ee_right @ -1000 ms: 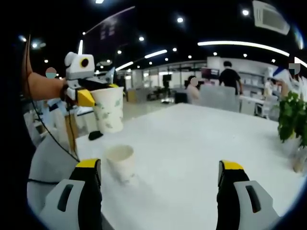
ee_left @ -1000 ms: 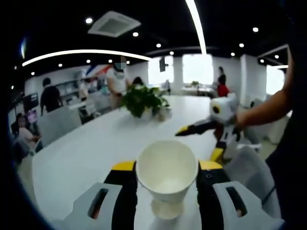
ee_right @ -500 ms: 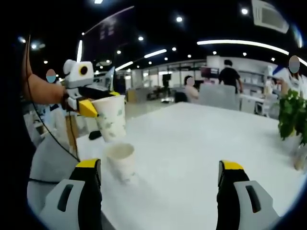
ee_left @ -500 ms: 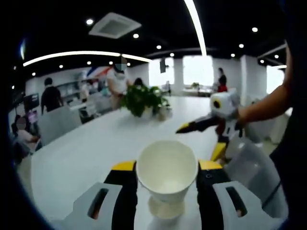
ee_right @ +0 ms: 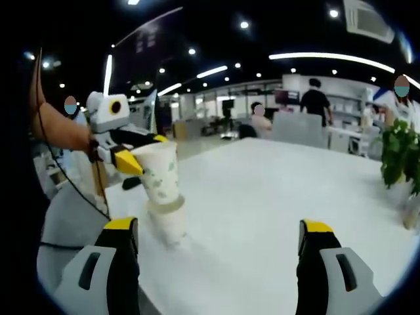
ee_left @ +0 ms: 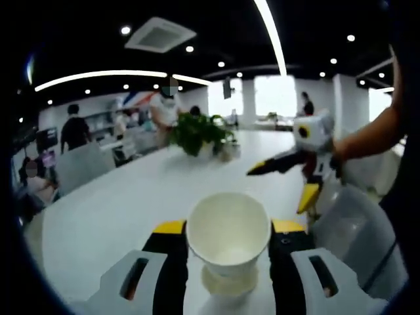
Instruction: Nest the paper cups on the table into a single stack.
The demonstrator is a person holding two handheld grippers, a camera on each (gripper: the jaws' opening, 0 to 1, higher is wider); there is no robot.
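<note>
Nesting step: the held cup is entering the cup on the table.

The left gripper [ee_right: 141, 157] is pinching a paper cup [ee_left: 228, 231] whose base is sitting inside the rim of the standing cup [ee_right: 167, 222]; next it needs pushing straight down, then letting go. The right gripper [ee_right: 216, 252] is hanging spread and empty. The stack is standing near the table [ee_right: 275, 190] edge, with open room toward the plant [ee_left: 200, 131].
</note>
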